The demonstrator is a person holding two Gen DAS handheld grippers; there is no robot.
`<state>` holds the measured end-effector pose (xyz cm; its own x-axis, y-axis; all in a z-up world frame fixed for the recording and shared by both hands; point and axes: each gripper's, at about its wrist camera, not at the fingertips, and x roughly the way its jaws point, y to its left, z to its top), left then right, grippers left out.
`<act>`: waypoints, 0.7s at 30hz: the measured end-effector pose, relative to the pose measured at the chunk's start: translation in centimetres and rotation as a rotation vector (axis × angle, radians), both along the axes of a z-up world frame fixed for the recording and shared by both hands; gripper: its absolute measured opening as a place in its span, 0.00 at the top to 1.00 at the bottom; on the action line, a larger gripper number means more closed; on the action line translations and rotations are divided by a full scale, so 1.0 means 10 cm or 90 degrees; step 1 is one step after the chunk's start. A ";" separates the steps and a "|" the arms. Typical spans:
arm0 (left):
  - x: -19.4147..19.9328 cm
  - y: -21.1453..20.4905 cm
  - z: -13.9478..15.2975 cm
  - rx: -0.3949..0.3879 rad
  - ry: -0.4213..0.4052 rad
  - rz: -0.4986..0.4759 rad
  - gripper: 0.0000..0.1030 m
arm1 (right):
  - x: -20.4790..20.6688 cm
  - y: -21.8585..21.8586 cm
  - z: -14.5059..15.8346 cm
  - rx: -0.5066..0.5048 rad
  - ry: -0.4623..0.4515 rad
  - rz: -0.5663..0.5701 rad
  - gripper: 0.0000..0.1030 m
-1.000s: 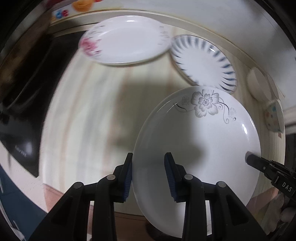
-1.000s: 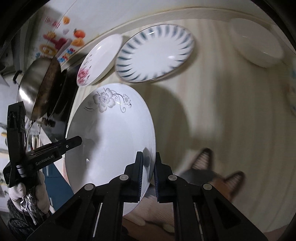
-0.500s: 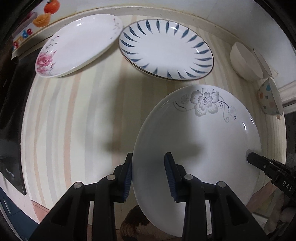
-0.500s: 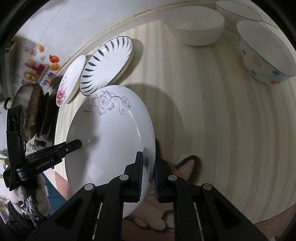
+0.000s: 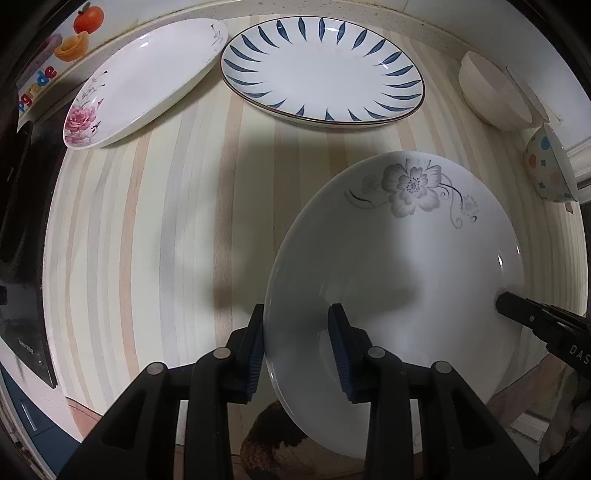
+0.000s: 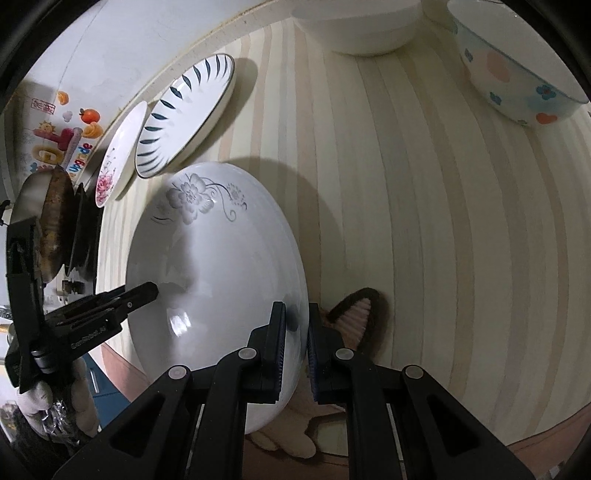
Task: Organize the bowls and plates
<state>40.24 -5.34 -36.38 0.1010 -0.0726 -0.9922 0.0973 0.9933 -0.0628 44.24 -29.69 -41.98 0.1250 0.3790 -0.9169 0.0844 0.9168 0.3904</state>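
Note:
A white plate with a grey flower [image 5: 399,266] hangs slightly tilted over the front of the striped counter [image 5: 155,229]. My left gripper [image 5: 297,343] is shut on its left rim, one pad on each face. My right gripper [image 6: 295,343] is shut on the opposite rim of the same plate [image 6: 218,280]. The left gripper [image 6: 140,295] also shows across the plate in the right wrist view. At the back lie a blue-leaf plate [image 5: 321,70] and a pink-rose plate [image 5: 144,81]. A plain white bowl [image 5: 491,96] and a spotted bowl [image 5: 550,166] stand at the right.
A dark cooktop [image 5: 14,229] borders the counter on the left, with a pan [image 6: 48,221] on it. A wall with fruit stickers [image 5: 74,33] runs behind the plates. A furry cat-ear slipper [image 6: 354,314] shows on the floor below the counter edge.
Both grippers carried the grey-flower plate across and down toward the counter. The back plates and bowls came into fuller view. Both grips stayed the same.

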 end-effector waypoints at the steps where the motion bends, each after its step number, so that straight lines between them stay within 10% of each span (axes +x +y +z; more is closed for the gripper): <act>1: 0.02 0.02 0.03 0.008 -0.004 0.000 0.70 | 0.01 0.00 -0.01 0.005 0.004 0.000 0.88; 8: 0.18 0.53 0.68 0.016 -0.074 0.076 0.69 | 0.19 -0.17 0.47 0.013 -0.013 -0.044 0.87; 11: 0.33 0.96 0.84 0.001 -0.091 0.141 0.65 | 0.40 -0.02 0.83 0.022 -0.057 -0.033 0.71; 13: 0.56 1.28 0.80 -0.011 -0.085 0.185 0.65 | 0.59 0.21 0.98 0.038 -0.079 -0.007 0.54; 21: 0.98 1.95 0.40 -0.075 -0.042 0.296 0.65 | 1.81 1.61 0.91 0.047 -0.122 0.115 0.53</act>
<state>50.05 14.14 -32.41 0.2124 -0.1154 -0.9703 -0.3484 0.9188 -0.1856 62.33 -13.58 -32.83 0.2184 0.4760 -0.8519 -0.1599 0.8786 0.4500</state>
